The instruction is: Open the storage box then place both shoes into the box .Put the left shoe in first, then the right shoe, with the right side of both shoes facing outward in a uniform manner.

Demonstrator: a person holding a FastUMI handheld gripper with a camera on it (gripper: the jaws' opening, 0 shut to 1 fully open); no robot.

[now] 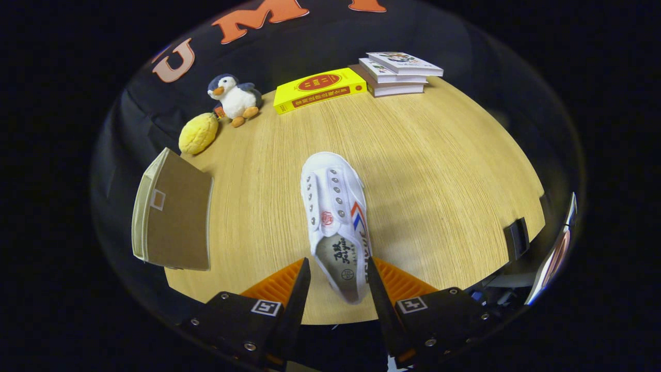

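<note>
shoe [336, 217] heel: partly hidden between the tool [338, 281] fingers, contact not determinable
storage box [173, 212] inside: concealed by its lid
yellow book [318, 89] title: too small to be read

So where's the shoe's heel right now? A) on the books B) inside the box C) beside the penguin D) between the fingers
D: the shoe lies on the table with its heel end between the open gripper fingers, toe pointing away.
</note>
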